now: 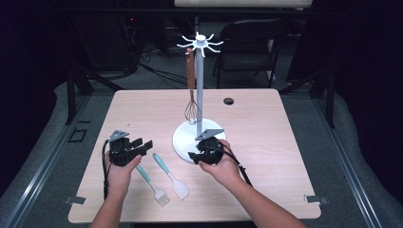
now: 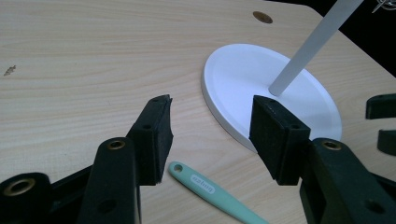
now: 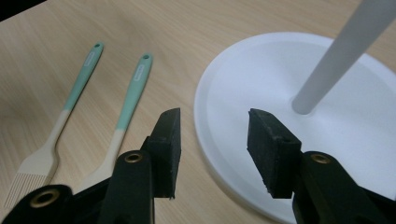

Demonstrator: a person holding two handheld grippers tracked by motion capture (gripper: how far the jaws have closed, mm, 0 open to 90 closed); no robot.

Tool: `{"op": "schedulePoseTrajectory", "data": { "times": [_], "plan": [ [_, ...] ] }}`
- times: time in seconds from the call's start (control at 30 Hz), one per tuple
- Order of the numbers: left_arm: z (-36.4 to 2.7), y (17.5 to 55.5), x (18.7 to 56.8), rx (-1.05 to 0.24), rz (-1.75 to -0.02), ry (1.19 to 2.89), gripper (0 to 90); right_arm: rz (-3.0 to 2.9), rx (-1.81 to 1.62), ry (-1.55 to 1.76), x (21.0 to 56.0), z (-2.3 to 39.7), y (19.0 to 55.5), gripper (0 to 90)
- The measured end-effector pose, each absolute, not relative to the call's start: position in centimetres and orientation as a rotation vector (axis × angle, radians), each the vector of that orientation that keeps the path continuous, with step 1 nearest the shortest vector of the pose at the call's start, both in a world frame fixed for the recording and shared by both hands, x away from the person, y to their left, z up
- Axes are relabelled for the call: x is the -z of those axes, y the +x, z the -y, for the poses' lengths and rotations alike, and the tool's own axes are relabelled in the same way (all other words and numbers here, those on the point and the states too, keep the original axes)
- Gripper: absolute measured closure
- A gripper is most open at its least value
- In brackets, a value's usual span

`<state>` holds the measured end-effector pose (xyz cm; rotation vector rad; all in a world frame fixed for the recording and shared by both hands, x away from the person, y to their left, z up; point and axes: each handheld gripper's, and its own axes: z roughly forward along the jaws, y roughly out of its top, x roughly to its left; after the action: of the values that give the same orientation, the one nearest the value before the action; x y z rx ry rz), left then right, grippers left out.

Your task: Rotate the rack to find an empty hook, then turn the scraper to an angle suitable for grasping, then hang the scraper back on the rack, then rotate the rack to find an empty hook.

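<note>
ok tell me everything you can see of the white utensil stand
The white utensil stand has a round, flat, matte white base, a tall pale grey pole and a crown of short white hooks at the top. It stands upright near the middle of the wooden table. A whisk with a brown handle hangs from one hook, its wires low beside the pole. The right gripper sits at the base's near edge, fingers open, holding nothing.

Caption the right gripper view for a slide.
Open right tool over the white stand base's rim, two teal-handled utensils lying beside it.
</note>
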<state>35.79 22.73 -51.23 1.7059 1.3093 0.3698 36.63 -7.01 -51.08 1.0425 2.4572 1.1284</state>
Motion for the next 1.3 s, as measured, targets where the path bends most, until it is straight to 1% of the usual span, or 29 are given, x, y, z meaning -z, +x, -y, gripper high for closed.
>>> {"op": "schedulePoseTrajectory", "data": {
  "times": [0.2,0.63,0.9,1.07,1.3],
  "plan": [
    [-22.9,35.8,51.2,-0.366,-1.308,1.709,48.4,-2.530,-1.109,1.047,52.6,5.1,36.0,62.2],
    [-22.6,35.9,51.4,-0.370,-1.303,1.719,48.4,-2.656,-1.059,1.017,55.6,1.1,34.6,73.6],
    [-22.5,35.9,51.4,-0.364,-1.306,1.722,48.4,-2.684,-1.037,1.002,56.7,-0.2,34.0,74.2],
    [-22.6,35.9,51.4,-0.365,-1.305,1.721,48.4,-2.665,-1.017,0.979,57.3,-0.9,33.4,78.8],
    [-22.6,35.9,51.4,-0.370,-1.305,1.724,48.4,-2.677,-1.013,1.015,57.1,-0.1,33.7,80.8]
  ]
}}
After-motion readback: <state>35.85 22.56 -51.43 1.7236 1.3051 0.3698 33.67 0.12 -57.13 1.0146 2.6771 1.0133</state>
